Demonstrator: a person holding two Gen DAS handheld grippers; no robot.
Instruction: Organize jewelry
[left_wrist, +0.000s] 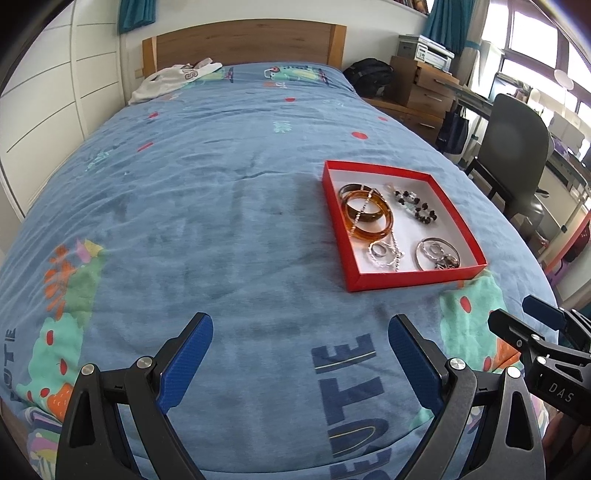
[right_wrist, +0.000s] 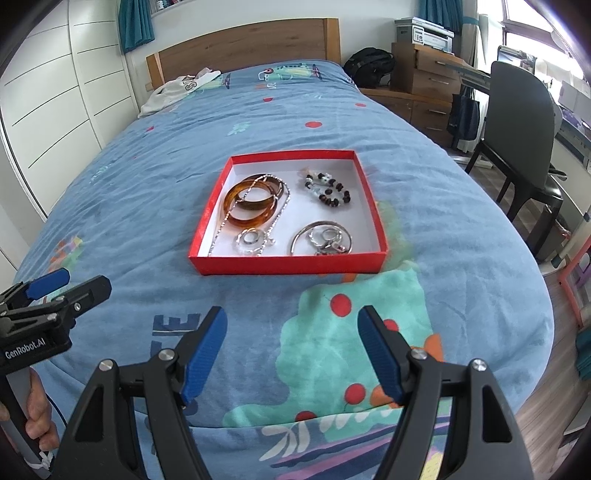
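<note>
Sitting square on the blue bed, one red box holds two amber bangles, one beaded bracelet, a silver chain running lengthwise. Left gripper and right gripper hover before it, jaws wide, empty.

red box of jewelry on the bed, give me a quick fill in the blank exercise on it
1. The jewelry lies in a shallow box whose outside is ____.
2. The box rests on a bedspread that is mostly ____.
3. A silver chain is draped over the ____ bangles.
4. The jaws of the right gripper hold ____.

Missing words: red; blue; amber; nothing
</note>
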